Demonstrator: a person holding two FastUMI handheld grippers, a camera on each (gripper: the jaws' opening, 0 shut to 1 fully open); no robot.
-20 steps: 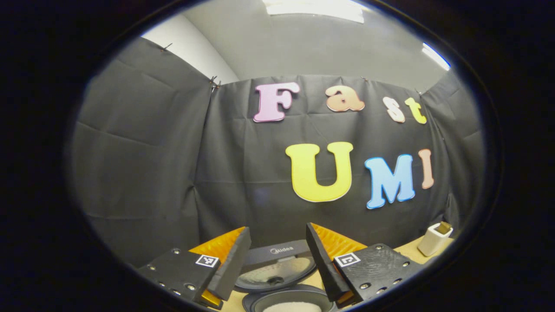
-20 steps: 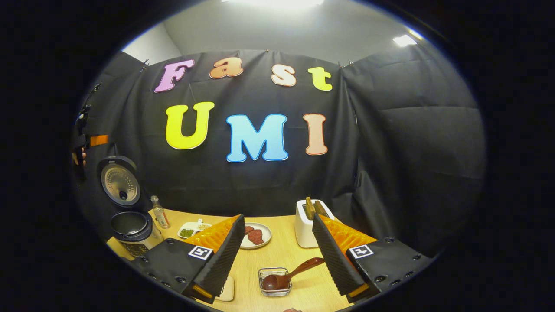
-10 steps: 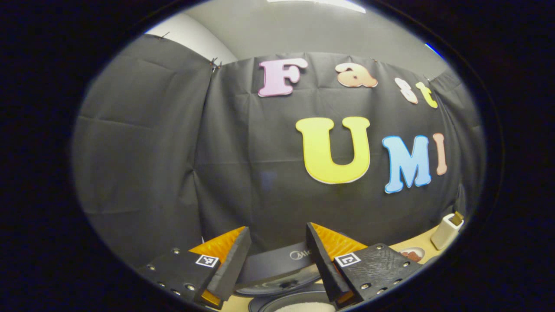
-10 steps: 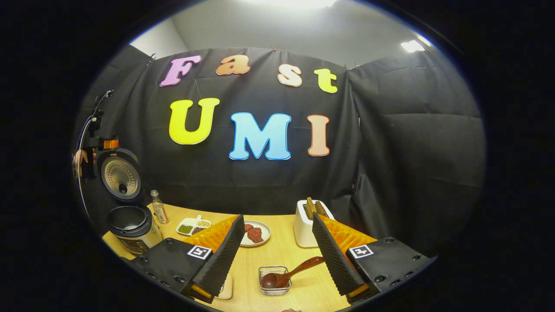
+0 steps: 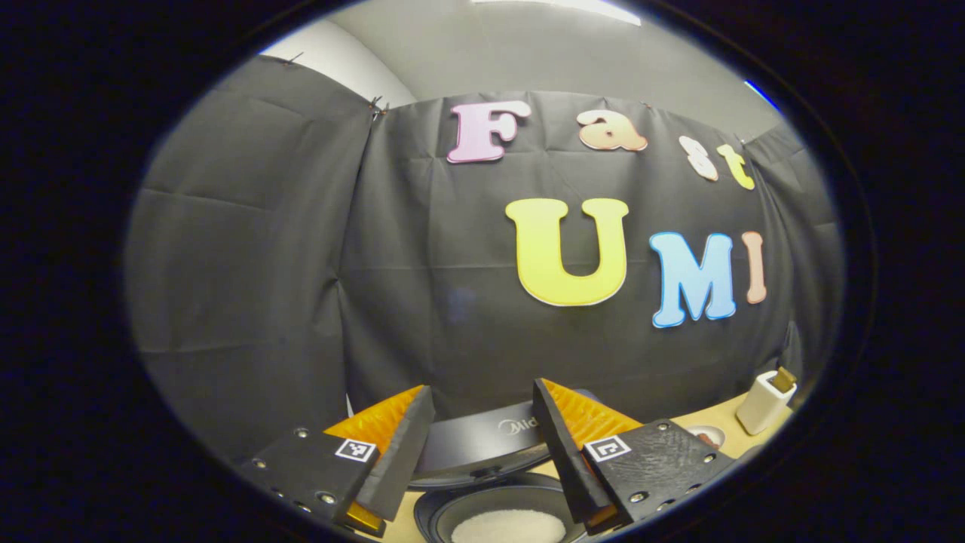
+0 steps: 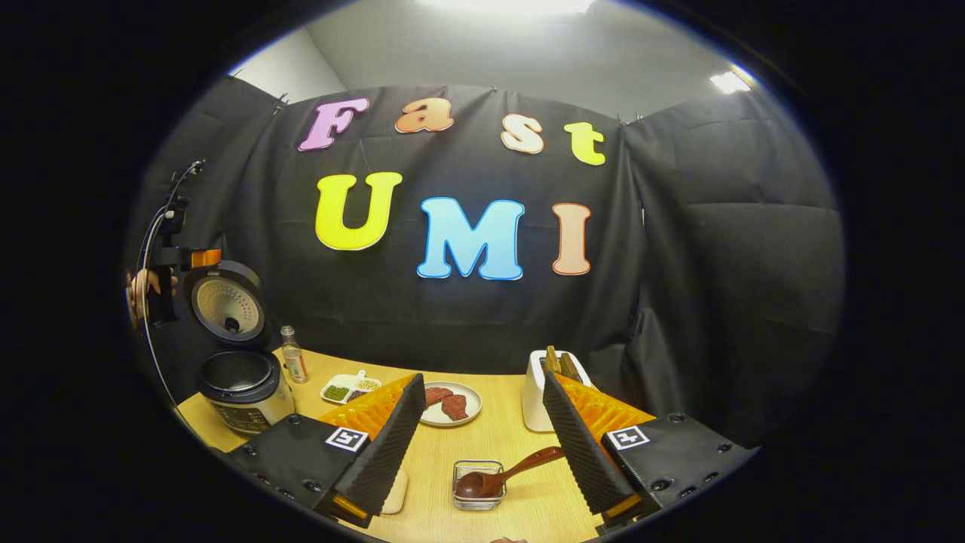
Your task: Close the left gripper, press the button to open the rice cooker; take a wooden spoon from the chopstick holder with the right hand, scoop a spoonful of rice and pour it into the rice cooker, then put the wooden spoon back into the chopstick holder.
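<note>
The rice cooker point(image 6: 245, 385) stands at the table's left end with its lid point(image 6: 226, 305) up. In the left gripper view the lid point(image 5: 482, 445) rises just beyond my fingers, and the pot point(image 5: 509, 524) below holds white rice. My left gripper point(image 5: 482, 392) is open above the pot; from the right gripper view it hangs beside the lid, held by a hand point(image 6: 147, 290). The wooden spoon point(image 6: 501, 479) lies with its bowl in a small wire basket point(image 6: 479, 490). My right gripper point(image 6: 483, 378) is open above it, holding nothing. A white holder point(image 6: 539, 392) with wooden pieces stands behind.
On the wooden table point(image 6: 490, 437) sit a plate of red meat point(image 6: 448, 403), a small dish of beans point(image 6: 347, 388) and a little bottle point(image 6: 294, 364). The white holder point(image 5: 763, 400) also shows at the right of the left gripper view. Black cloth walls close the booth.
The left gripper has tipped down a little, so more of the pot's rice shows. The right gripper view has swung slightly left. Both grippers stay open.
</note>
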